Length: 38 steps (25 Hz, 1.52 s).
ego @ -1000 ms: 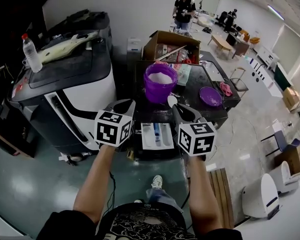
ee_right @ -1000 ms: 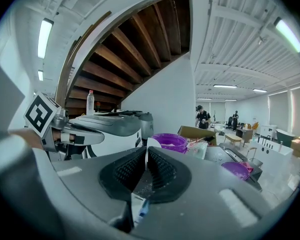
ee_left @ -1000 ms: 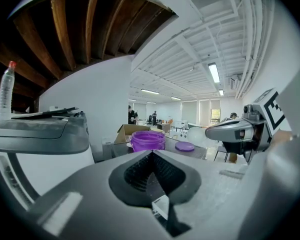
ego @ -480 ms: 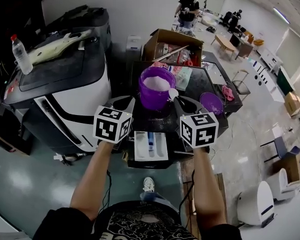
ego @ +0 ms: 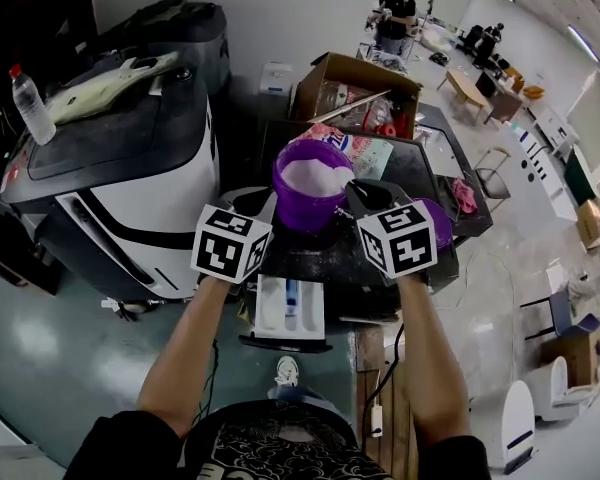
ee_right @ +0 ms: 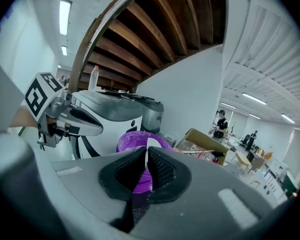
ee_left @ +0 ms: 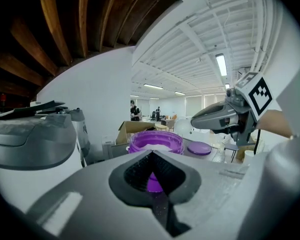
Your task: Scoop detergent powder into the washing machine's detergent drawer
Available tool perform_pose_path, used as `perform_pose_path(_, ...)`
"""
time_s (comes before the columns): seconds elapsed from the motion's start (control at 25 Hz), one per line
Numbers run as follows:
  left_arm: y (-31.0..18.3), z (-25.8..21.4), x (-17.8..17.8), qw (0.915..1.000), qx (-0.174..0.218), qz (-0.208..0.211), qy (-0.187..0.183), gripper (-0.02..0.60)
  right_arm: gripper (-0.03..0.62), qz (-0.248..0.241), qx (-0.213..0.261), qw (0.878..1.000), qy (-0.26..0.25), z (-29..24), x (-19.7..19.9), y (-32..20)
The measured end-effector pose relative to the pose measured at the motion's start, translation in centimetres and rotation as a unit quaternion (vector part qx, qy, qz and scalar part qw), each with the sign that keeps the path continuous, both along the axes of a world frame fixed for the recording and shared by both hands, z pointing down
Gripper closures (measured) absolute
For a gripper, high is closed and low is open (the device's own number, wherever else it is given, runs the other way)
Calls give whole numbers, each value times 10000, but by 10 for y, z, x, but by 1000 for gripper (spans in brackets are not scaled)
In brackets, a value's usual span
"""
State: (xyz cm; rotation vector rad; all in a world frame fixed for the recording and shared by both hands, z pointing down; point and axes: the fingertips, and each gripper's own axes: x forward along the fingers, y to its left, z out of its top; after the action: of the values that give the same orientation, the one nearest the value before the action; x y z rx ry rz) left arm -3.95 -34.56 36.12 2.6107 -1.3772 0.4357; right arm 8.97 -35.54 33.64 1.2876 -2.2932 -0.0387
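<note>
The detergent drawer (ego: pixel 290 308) is pulled out of the front of the dark washing machine (ego: pixel 380 258). In the head view it sits low, between the person's two forearms. It has white compartments with a blue piece down the middle, and I can't tell if there's any powder in it.

Up on top of the washer is the purple tub (ego: pixel 313 183), no lid on it, with a heap of white detergent powder (ego: pixel 316 175) inside. It's well back from the drawer.

Both grippers are held above the drawer and aimed at the tub. The right gripper (ee_right: pixel 146 156) has its jaws clamped on a thin white scoop handle (ee_right: pixel 147 150) that stands upright between the pads. Its nose is right by the tub's right rim. The scoop's bowl doesn't really show, so I can't say what's in it. The left gripper (ee_left: pixel 151 156) has its jaws pinched together at the tips with nothing between them. It's just beside the tub's left side.

A purple lid (ee_left: pixel 199 147) lies flat on the washer top to the right of the tub. Behind the tub there's an open cardboard box (ego: pixel 355 83) full of stuff. A big white-and-black machine (ego: pixel 130 183) is off to the left, with a water bottle (ego: pixel 30 105) standing on its far corner. A person (ego: pixel 395 13) stands way in the back of the room.
</note>
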Motion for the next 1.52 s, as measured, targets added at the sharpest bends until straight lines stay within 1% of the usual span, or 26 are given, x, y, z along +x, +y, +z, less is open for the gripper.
perform_pose_path(0.28, -13, 7, 3, 9999, -71, -117, 2, 581, 560, -582, -74, 9951, 794, 0, -12, -32)
perform_pose_path(0.52, -20, 6, 5, 9998, -51, -214, 13, 581, 560, -976, -291, 9836, 1491, 13, -17, -51)
perform_pose_path(0.8, -26, 3, 8, 9996, -29, -275, -26, 581, 560, -1357, -668, 9604, 2340, 39, -20, -74)
perform_pose_path(1.04, -29, 3, 6, 9992, -37, -389, -81, 581, 560, -1573, -988, 9401, 2858, 51, -23, -87)
perform_pose_path(1.24, -31, 3, 10, 9990, -55, -441, -98, 581, 560, -1816, -1390, 9146, 3336, 66, -23, -91)
perform_pose_path(1.44, -36, 2, 9, 9984, -16, -539, -145, 581, 560, -2015, -1512, 8924, 3743, 79, -25, -98)
perform_pose_path(1.52, -39, 3, 8, 9981, -10, -589, -160, 581, 560, -1997, -1606, 8845, 3898, 83, -20, -101)
